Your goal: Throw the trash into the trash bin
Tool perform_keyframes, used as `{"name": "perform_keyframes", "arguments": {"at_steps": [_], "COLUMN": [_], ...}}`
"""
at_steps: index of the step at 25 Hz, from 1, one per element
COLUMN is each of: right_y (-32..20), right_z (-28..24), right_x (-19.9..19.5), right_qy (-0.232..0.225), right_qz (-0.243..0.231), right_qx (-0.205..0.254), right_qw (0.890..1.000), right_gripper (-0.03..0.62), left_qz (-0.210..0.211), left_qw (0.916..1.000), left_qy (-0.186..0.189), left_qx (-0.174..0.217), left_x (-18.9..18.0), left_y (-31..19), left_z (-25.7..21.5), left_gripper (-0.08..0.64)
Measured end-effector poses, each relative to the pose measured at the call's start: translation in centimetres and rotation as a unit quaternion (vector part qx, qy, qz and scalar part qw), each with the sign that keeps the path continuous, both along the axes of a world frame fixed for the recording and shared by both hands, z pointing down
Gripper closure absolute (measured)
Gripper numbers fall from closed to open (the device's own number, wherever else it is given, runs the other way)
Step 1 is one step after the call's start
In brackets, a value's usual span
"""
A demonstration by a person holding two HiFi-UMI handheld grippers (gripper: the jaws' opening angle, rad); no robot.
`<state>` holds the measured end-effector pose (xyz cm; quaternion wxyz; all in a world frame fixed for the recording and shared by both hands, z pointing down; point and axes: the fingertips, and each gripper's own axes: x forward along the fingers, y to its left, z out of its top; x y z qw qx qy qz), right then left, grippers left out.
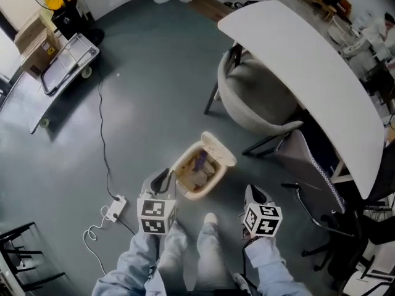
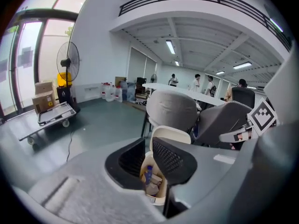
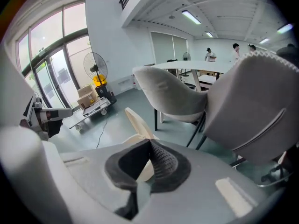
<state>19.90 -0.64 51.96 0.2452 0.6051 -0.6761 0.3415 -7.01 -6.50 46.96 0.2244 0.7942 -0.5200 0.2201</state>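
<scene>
The cream trash bin (image 1: 185,189) stands on the grey floor with its lid (image 1: 217,148) swung open. Trash (image 1: 199,165) lies inside, including a purple piece and paper. My left gripper (image 1: 162,180) hovers just left of the bin's near rim. In the left gripper view this gripper (image 2: 148,143) has its jaws a narrow gap apart with nothing between them, and the bin (image 2: 160,199) shows through the gap. My right gripper (image 1: 253,193) hangs to the bin's right. Its jaws (image 3: 149,143) meet at the tips and hold nothing, with the bin's lid (image 3: 138,120) behind.
A white table (image 1: 308,73) with two grey chairs (image 1: 259,97) stands right behind the bin. A power strip (image 1: 114,208) and its cable lie on the floor at the left. A trolley (image 1: 65,60), boxes and a fan stand far left. The person's shoe (image 1: 210,219) is below the bin.
</scene>
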Motion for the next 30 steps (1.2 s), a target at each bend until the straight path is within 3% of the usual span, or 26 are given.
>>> {"name": "perform_keyframes", "arguments": {"at_steps": [4,10,16,19,23,30], "right_y": [-0.3,-0.3,-2.2,-2.4,-2.4,-3.0], "right_z": [-5.4,-12.5,-20.1,-21.7,-22.5,-22.8], "right_x": [-1.7,-4.1,-1.0,1.4,3.7,3.9], "right_qy": [-0.005,0.03,0.025,0.035,0.046,0.035], "right_qz": [-0.015,-0.076,-0.017,0.009,0.015,0.033], "right_qx": [0.024,0.072,0.132,0.142,0.139,0.136], "right_qw": [1.0,0.994,0.991,0.989,0.989,0.99], "right_gripper": [0.589,0.589,0.589,0.589,0.589,0.589], "left_qz": [-0.03,-0.05,-0.08,-0.075,-0.102,-0.111], "left_qw": [0.9985,0.9969,0.9921,0.9899,0.9878,0.9868], "left_qy": [-0.022,-0.019,-0.016,-0.031,-0.016,-0.012], "left_qx": [0.04,0.058,0.095,0.116,0.117,0.117], "left_x": [-2.1,-3.8,-5.7,-6.4,-7.6,-8.8], "left_y": [0.1,2.1,2.2,2.3,1.9,0.1], "left_z": [-6.5,-13.5,-20.7,-22.1,-22.3,-22.3], "left_gripper": [0.537,0.551,0.551,0.551,0.551,0.551]}}
